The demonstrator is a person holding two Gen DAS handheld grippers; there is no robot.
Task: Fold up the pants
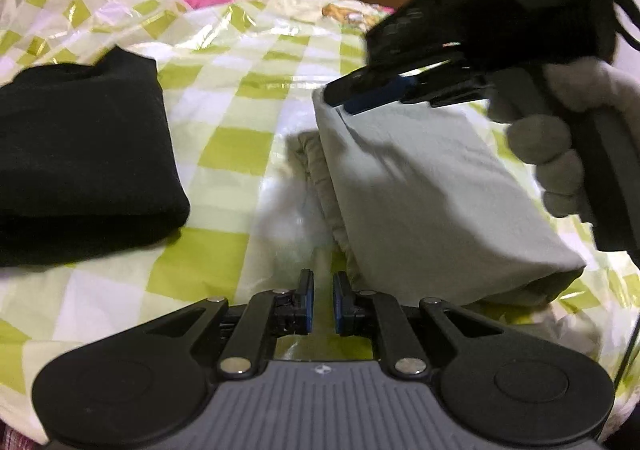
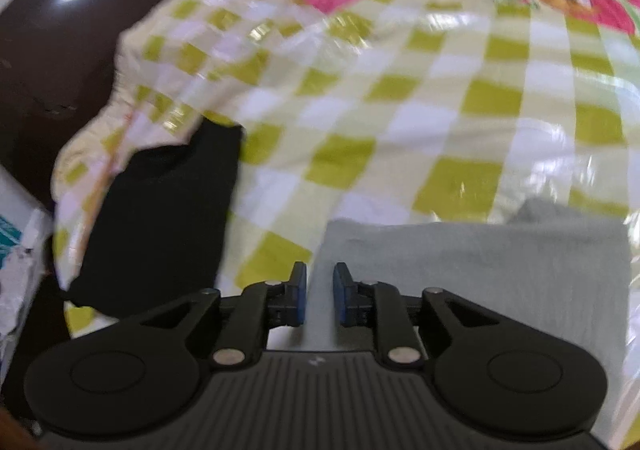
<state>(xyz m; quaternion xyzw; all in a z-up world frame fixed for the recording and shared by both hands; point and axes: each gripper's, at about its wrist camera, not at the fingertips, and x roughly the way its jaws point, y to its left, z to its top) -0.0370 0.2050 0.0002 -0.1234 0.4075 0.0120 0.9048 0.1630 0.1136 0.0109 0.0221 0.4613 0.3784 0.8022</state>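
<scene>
While both my jaws sit nearly together, gripping nothing, pants (image 1: 432, 186) lie folded, pale grey, right of left gripper (image 1: 323, 300); right gripper (image 2: 320, 296) above them.

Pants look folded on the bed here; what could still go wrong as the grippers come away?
1. The right gripper sits at the far corner of the grey folded pants; it may snag that layer and reopen the fold.
2. The beige waistband bulges out on the left, so the stack may slump.

Right wrist view motion-blurred; black garment (image 1: 80, 154) cut off at left edge; pants (image 1: 432, 194) part-hidden by right gripper (image 1: 340, 100).
</scene>
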